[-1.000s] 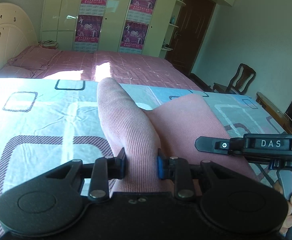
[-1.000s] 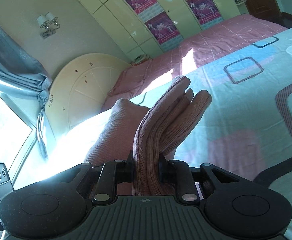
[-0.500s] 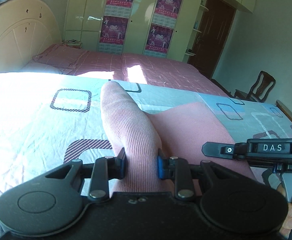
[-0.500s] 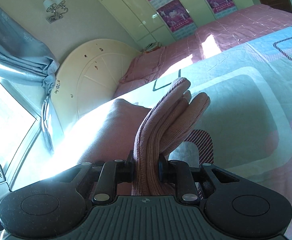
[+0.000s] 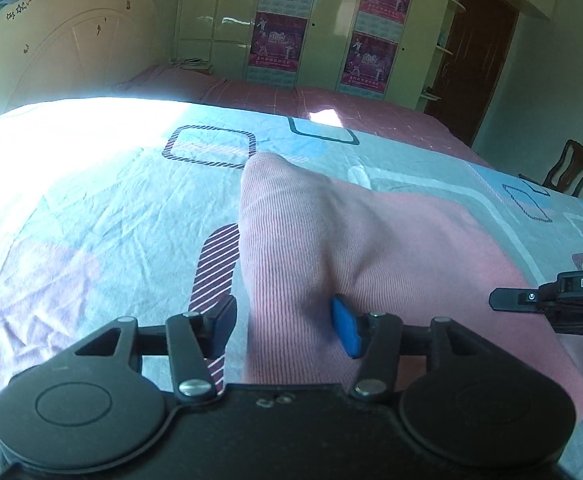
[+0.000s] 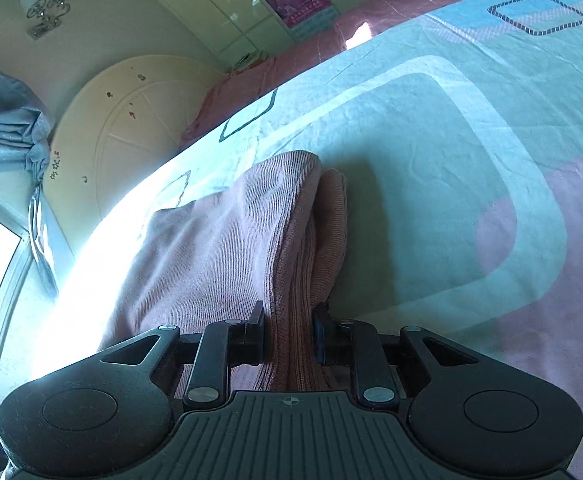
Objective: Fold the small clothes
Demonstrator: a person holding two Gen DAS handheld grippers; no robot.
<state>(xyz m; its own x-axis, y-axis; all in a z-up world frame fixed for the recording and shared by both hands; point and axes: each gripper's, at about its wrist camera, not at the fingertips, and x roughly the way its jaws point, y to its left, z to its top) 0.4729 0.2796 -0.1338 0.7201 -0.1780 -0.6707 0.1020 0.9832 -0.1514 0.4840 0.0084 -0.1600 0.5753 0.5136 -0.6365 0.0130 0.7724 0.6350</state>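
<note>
At lower centre, my left hand-held gripper [image 5: 283, 326] has just been spreading off the pink ribbed garment [image 5: 331, 248], cloth between its jaws. My right hand-held gripper [image 6: 288, 334] pinches the folded edge; I'd lay it flat on the bed [image 6: 451, 140] before letting go.

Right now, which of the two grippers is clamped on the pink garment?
The right gripper: its pads pinch a bunched fold of the pink garment. The left gripper has just been opening; the cloth lies between its spread jaws, unpinched.

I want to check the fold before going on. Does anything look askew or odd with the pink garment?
Yes. The pink garment is bunched at its right corner, pinched by the right gripper. The left gripper has just opened, its corner lying loose.
</note>
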